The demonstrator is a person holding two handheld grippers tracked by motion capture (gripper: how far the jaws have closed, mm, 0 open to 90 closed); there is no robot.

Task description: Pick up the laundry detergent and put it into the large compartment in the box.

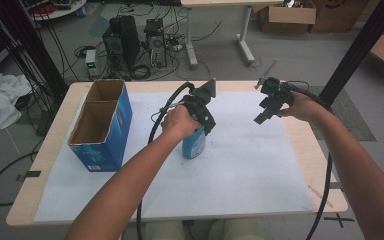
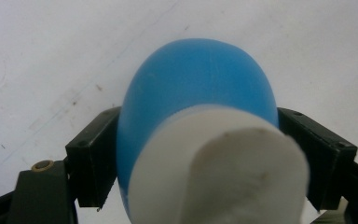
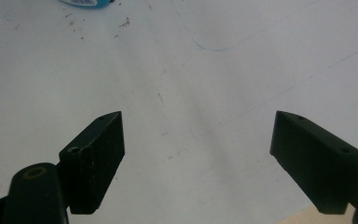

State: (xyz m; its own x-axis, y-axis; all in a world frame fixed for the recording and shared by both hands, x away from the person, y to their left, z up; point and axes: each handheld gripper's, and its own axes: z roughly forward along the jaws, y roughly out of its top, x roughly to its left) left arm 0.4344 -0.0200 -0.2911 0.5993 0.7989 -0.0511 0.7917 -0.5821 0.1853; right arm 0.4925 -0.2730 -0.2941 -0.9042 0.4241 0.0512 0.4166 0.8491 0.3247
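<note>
A blue plastic bottle (image 1: 194, 144) with a white cap stands upright near the middle of the white-covered table. My left gripper (image 1: 204, 120) is shut on its upper part from above. In the left gripper view both black jaws press the bottle's (image 2: 196, 88) blue sides and the white cap (image 2: 223, 168) points toward the camera. My right gripper (image 1: 262, 117) hovers open above the right half of the table, apart from the bottle. Its jaws stand wide in the right gripper view (image 3: 196, 158) with bare sheet between them, and the bottle's base (image 3: 86, 3) peeks in at the top edge.
An open blue cardboard box (image 1: 100, 125) with a divider stands at the table's left side. The white sheet (image 1: 240, 175) covers most of the wooden table (image 1: 325, 165). A black post (image 1: 352, 55) rises at the right rear. Cables and computers lie on the floor behind.
</note>
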